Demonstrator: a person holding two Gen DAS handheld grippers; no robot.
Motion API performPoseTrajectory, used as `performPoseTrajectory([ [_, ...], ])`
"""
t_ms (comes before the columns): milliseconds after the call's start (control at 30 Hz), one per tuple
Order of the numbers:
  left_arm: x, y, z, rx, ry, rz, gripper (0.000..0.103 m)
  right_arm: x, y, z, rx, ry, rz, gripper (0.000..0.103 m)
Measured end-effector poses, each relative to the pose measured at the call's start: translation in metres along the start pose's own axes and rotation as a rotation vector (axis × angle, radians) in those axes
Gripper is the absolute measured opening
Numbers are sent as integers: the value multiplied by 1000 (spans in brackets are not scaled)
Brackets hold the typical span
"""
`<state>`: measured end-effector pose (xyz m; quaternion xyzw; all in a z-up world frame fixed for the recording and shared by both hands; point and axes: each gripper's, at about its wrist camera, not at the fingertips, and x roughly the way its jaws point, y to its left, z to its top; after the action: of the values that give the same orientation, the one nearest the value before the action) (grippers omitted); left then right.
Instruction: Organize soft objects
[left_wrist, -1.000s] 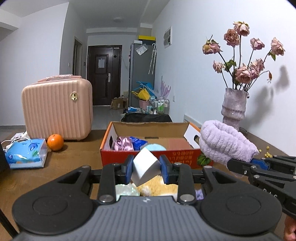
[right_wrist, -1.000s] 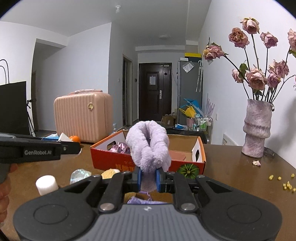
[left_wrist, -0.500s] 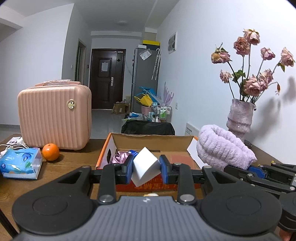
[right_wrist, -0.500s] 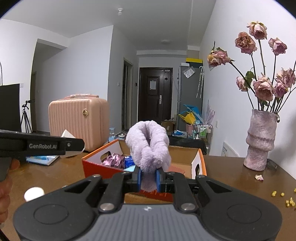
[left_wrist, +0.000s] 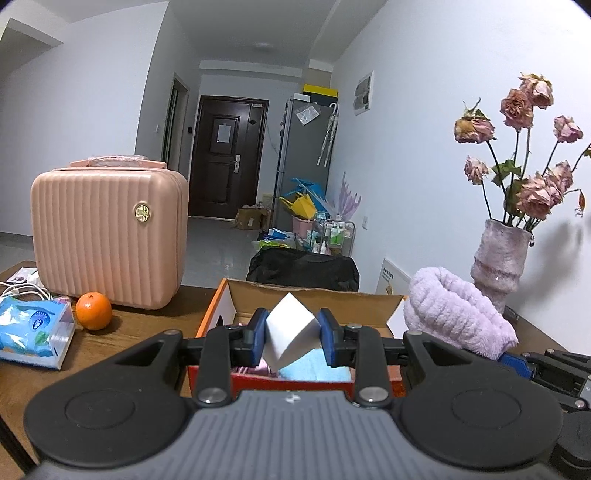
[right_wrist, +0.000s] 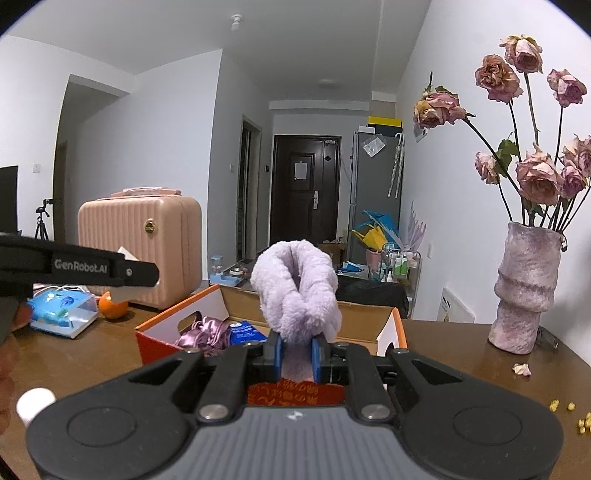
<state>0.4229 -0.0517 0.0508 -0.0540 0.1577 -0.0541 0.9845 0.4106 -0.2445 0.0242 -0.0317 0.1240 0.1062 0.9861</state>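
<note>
My left gripper (left_wrist: 292, 332) is shut on a white foam block (left_wrist: 290, 332), held just over the near wall of the orange cardboard box (left_wrist: 221, 306). Pink and light blue soft items show in the box below it. My right gripper (right_wrist: 295, 354) is shut on a fluffy lilac fabric loop (right_wrist: 295, 284), which stands up above the box's near wall (right_wrist: 155, 343). Purple satin cloth (right_wrist: 201, 330) and a blue packet (right_wrist: 245, 332) lie inside the box. In the left wrist view the lilac loop (left_wrist: 454, 314) sits to the right of the box.
A pink ribbed case (left_wrist: 107, 236), an orange (left_wrist: 93, 311) and a blue tissue pack (left_wrist: 33, 328) stand at the table's left. A vase with dried roses (right_wrist: 524, 288) is at the right. A small white cylinder (right_wrist: 35, 404) lies near the front left. Yellow crumbs (right_wrist: 569, 413) dot the right.
Both grippers have moved forward towards the box with their loads still held. The box looks larger and closer, and loose items in front of it have dropped out of sight.
</note>
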Motion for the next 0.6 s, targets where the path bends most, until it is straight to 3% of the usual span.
performPoseTrajectory([
  [600,46,5,18,6,21,36,30,50,-8,13,-52,3,-23,15],
])
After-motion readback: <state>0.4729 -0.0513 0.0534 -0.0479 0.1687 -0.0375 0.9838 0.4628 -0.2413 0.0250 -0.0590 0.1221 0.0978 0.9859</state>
